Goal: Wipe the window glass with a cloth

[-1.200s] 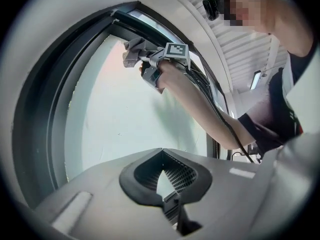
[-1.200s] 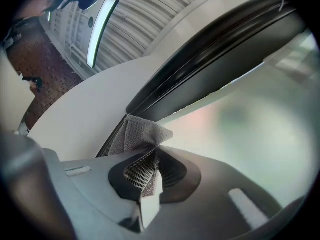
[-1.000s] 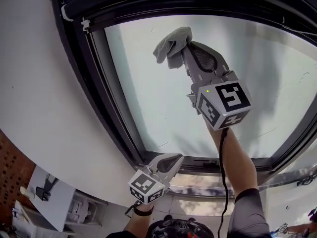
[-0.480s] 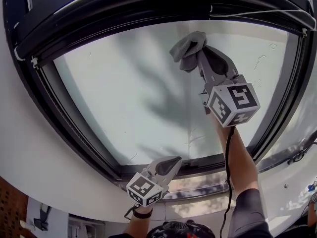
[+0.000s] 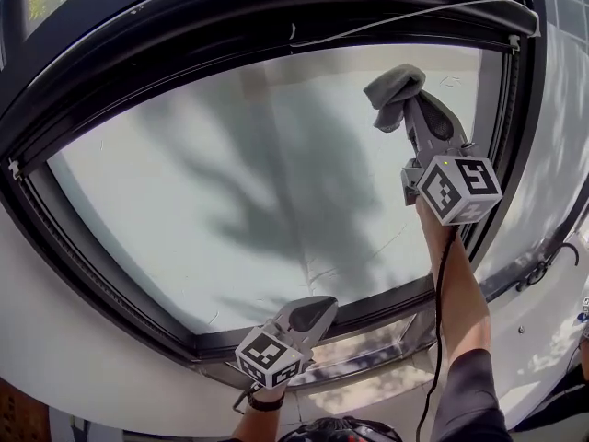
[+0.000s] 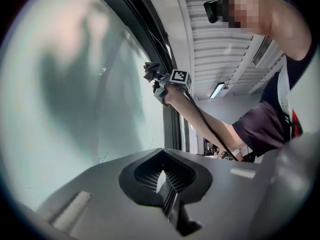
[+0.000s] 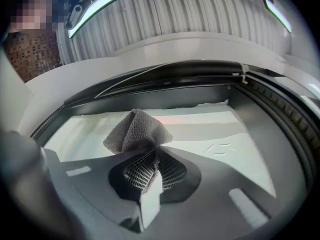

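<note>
- My right gripper (image 5: pixel 406 109) is raised on an outstretched forearm (image 5: pixel 454 293) toward the upper right part of the window glass (image 5: pixel 258 182), close to the right side of the dark frame (image 5: pixel 230 26)
- In the right gripper view, the fingers (image 7: pixel 136 173) of this gripper (image 7: pixel 150 156) are closed on the grey cloth (image 7: pixel 135 131); a pinched fold sits between the mesh pads and the rest stands up in a loose bunch past the tips
- In the head view the cloth (image 5: pixel 394 86) shows crumpled at the fingertips, over the top right corner of the pane; I cannot tell whether it presses on the glass or sits just off it
- A black cable (image 5: pixel 440 339) runs from the marker cube (image 5: pixel 460 190) of the right gripper down along the forearm
- My left gripper (image 5: pixel 317 308) is held low, near the bottom rail of the frame and well apart from the cloth
- In the left gripper view, its fingers (image 6: pixel 145 180) are brought together with nothing between them, and the gripper (image 6: pixel 162 176) points along the pane toward the raised right arm
- The glass is pale and frosted, with soft dark shadows across its middle
</note>
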`<state>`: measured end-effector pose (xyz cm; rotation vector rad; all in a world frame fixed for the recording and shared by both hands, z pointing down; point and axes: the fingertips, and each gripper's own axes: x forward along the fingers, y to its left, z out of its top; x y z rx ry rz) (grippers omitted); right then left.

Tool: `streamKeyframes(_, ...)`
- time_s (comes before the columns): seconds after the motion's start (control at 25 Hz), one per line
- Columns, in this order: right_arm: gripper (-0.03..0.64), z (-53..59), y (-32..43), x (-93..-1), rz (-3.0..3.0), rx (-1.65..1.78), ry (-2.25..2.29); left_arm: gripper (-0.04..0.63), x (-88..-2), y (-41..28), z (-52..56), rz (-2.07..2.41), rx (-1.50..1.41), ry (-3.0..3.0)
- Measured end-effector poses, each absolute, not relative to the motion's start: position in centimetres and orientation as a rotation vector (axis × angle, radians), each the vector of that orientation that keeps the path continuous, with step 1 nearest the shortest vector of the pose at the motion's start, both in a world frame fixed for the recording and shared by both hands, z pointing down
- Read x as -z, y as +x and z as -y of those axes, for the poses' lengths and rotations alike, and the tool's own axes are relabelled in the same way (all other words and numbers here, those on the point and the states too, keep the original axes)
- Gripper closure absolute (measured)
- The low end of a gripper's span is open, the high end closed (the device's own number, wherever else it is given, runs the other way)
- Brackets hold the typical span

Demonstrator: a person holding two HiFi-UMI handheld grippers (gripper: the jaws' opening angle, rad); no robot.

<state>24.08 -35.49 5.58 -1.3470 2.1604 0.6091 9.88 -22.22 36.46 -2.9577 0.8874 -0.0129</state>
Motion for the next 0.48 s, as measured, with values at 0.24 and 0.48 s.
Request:
streamKeyframes(0.24, 0.603, 36.8, 32.7, -5.7, -2.039, -0.620, -1.597, 0.594, -36.3, 12.6, 23.6, -0.818, 0.035, -2.981)
streamKeyframes(0.48, 0.603, 36.2, 37.0, -5.7, -1.968, -0.609, -1.688, 0.594, -36.1, 15.2, 23.8, -0.715, 0.056, -2.995)
